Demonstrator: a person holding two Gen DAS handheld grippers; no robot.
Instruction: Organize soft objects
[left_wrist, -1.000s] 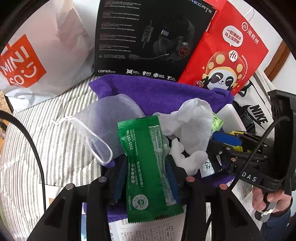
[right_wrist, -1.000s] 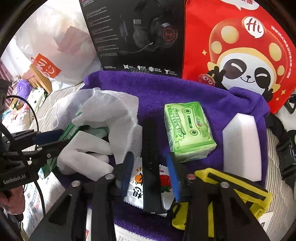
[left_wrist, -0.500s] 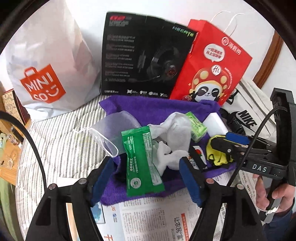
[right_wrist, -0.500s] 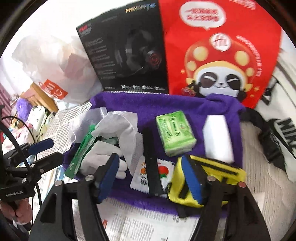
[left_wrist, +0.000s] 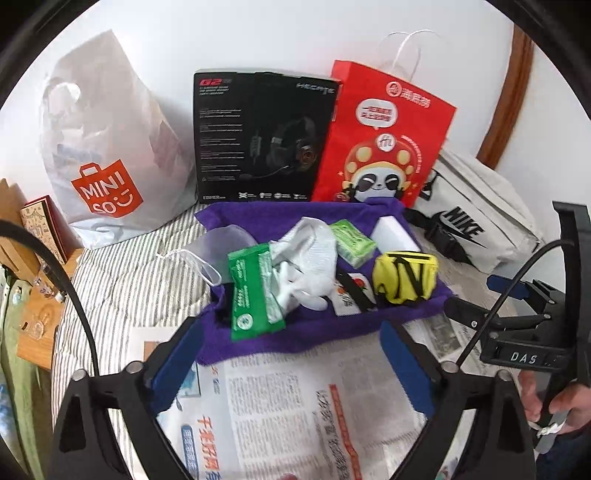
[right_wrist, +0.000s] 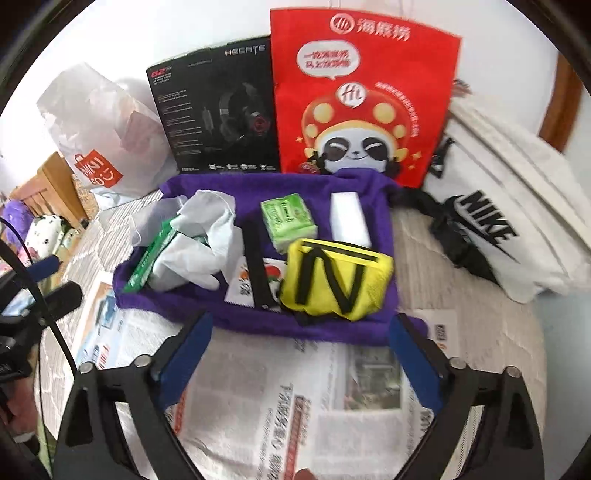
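A purple towel lies on the bed and carries a green wipes pack, a white glove, a light green tissue pack, a white sponge, a yellow pouch and a black strap. My left gripper hovers before the towel's near edge, jaws still opening, nothing between them. My right gripper hangs in front of the yellow pouch, likewise opening and empty.
Behind the towel stand a white Miniso bag, a black headset box and a red panda bag. A white Nike bag lies at the right. Newspaper covers the striped sheet in front.
Both grippers have opened wide and drawn back and up from the towel. The green pack and the black strap that sat between the jaws now lie free on the towel.
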